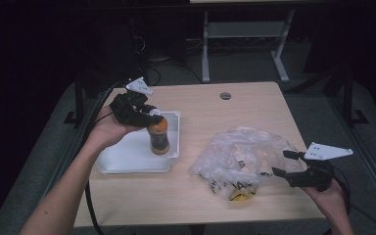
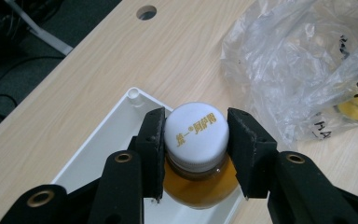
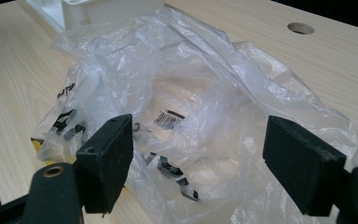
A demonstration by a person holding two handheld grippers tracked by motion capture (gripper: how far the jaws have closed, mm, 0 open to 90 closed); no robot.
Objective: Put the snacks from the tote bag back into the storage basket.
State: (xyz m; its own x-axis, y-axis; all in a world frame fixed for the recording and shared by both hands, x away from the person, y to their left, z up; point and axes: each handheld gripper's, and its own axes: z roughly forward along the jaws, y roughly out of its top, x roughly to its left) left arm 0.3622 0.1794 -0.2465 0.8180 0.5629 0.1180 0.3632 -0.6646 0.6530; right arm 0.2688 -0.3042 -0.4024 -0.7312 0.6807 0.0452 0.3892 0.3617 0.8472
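My left gripper (image 1: 149,115) sits left of centre in the high view, jaws clamped on the white cap (image 2: 196,133) of a bottle (image 1: 158,137) of orange-brown liquid. In the left gripper view both black pads (image 2: 153,149) press the cap from either side, at lower centre of the frame, with the bottle's amber shoulder showing just beneath. The bottle stands upright, long axis vertical, cap up and base down, inside the white tray (image 1: 127,159); in the high view it is at the tray's right end, close to the right wall. I cannot tell whether its base rests on the tray floor or hangs just above it. The cap's gold lettering faces the left gripper's camera. The tray lies on the pale wooden table (image 1: 215,196), its corner visible at centre left of the left gripper view. To the right of the tray, at lower centre of the high view, lies a crumpled clear plastic bag (image 1: 240,156) with black print and something yellow inside near its lower edge. My right gripper (image 1: 286,169) is at lower right in the high view, jaws spread wide and holding nothing, tips at the bag's right edge. In the right gripper view the bag lies beyond and between the two pads (image 3: 107,158).
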